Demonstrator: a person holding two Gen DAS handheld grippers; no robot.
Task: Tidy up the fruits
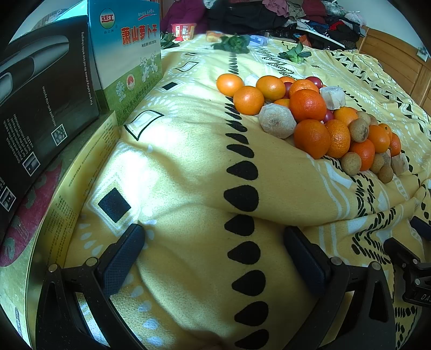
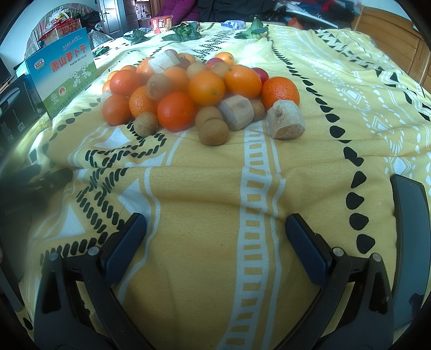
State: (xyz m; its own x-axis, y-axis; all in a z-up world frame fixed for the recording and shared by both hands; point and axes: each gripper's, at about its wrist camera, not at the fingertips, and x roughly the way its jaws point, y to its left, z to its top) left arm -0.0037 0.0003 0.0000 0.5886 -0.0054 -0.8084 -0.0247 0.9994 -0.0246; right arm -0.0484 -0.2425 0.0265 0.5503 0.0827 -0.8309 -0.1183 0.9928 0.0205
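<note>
A pile of fruit lies on a yellow patterned blanket: several oranges, small brown longans, red cherry tomatoes and pale cut sugarcane chunks. In the left wrist view the pile is far ahead to the right. My left gripper is open and empty over bare blanket. The right wrist view has the pile straight ahead, with my right gripper open and empty, well short of it.
A blue-green printed carton and a black box stand at the left on a flat yellow box. Leafy greens and a red cup sit at the far edge. A dark phone lies at right. Clothes are heaped behind.
</note>
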